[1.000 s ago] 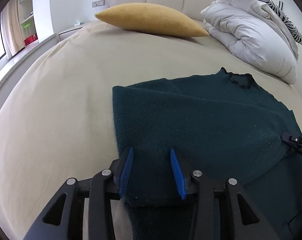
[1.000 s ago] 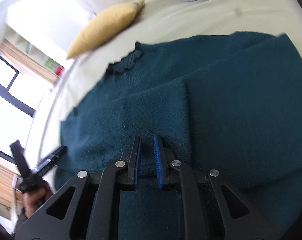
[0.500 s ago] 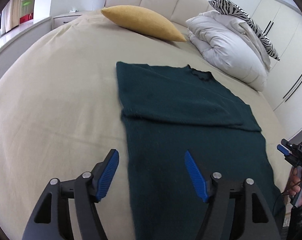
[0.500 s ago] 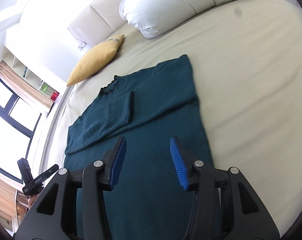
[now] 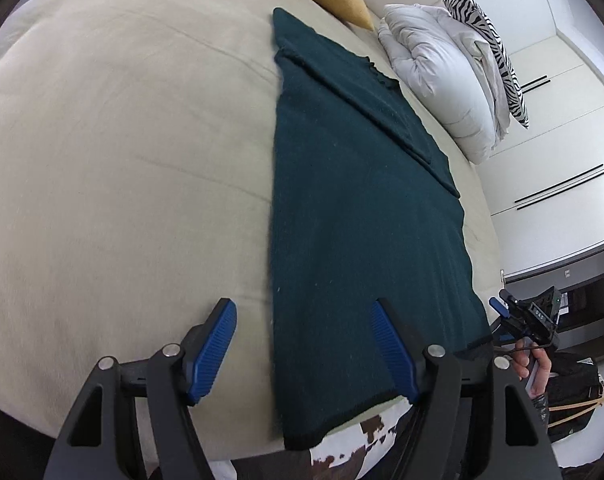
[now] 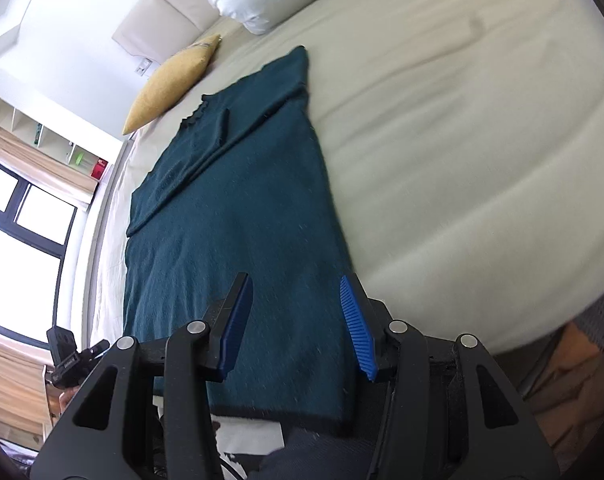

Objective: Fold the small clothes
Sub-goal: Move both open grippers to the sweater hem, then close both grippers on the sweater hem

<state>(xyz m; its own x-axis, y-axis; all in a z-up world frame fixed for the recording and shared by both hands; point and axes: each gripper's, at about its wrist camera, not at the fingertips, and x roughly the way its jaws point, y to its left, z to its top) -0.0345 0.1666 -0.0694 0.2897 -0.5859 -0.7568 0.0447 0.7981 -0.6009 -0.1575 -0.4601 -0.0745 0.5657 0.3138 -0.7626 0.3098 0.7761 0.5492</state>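
The left gripper has its jaws spread wide with nothing between them, its blue-padded fingers hanging above the near left part of the dark green sweater. One finger sits over the bare bed sheet just left of the garment's edge, the other over the knit itself. The right gripper is likewise wide open and holds nothing; its blue pads straddle the near right part of the sweater, the right pad roughly above the garment's right edge.

The sweater lies flat and lengthwise on the beige bed, hem at the near edge of the mattress and the frilled neckline at the far end. A sleeve is folded in across the upper body, forming a diagonal band of doubled fabric below the neckline. The hem reaches to the mattress edge, where a brown-and-white patterned cloth shows beneath it.

Beyond the neckline a mustard-yellow pillow rests near the cream padded headboard. To the right of it, a bundled white duvet sits with a zebra-striped pillow on top. White wardrobe doors stand at the far right, and a window with shelves lies on the left side of the room.
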